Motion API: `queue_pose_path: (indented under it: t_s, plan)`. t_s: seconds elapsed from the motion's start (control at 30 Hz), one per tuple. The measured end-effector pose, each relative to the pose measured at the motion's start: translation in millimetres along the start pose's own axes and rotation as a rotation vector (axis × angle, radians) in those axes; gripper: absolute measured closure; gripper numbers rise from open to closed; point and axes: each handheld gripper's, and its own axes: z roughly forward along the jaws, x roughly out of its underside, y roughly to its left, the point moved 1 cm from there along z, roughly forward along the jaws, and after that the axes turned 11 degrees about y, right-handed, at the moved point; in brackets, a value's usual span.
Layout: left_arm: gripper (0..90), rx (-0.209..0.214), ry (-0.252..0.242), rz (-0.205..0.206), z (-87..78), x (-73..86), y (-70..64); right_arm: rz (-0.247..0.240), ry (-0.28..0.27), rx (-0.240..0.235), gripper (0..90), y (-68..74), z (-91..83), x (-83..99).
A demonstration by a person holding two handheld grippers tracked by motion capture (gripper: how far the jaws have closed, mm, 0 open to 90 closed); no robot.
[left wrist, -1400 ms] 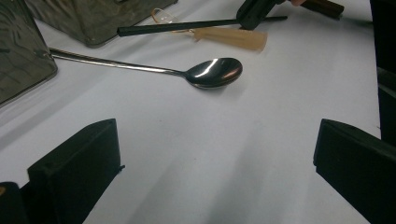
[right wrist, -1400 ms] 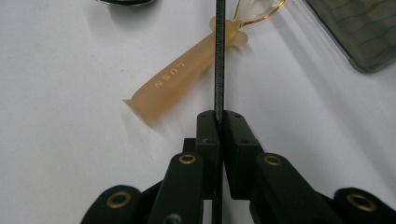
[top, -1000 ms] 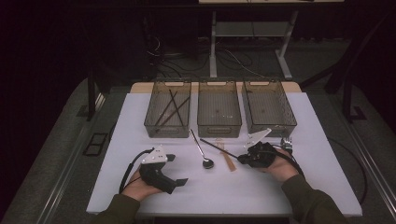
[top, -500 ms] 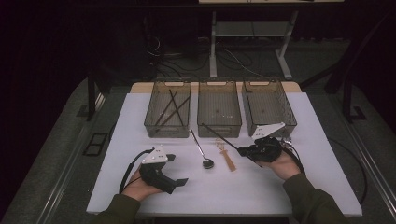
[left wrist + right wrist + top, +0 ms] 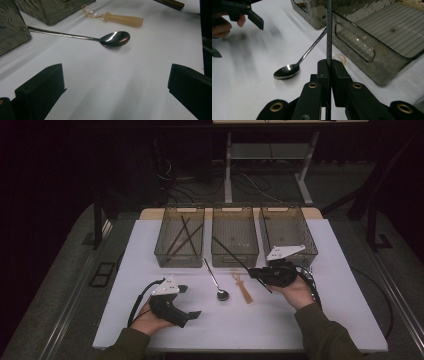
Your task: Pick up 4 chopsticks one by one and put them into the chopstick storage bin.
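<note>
White table [image 5: 150, 245]: right gripper [image 5: 256, 271] pinches black stick [image 5: 231, 254]; left gripper [image 5: 189, 301] spread

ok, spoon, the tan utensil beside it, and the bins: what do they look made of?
Spoon: polished metal, likely steel; the bowl gives mirror-like reflections.
Tan utensil: probably translucent amber plastic with a matte handle; possibly resin.
Bins: smoky see-through plastic, glossy, with ribbed floors visible through the walls.
Black stick pinched in the right gripper: dark and matte; wood or plastic, cannot tell.
</note>
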Motion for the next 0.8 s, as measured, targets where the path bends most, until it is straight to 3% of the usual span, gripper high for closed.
queue_pose_path:
  t_s: [0.47,0.8]
  plan:
    - [0.0,0.002,-0.002,0.001,-0.7,0.1,0.6,0.070,-0.071,-0.030,85.3,2.8,10.9,-22.3]
    - [0.0,0.004,-0.008,0.000,-0.7,-0.4,0.2,0.076,-0.053,-0.004,85.3,4.8,25.5,-50.9]
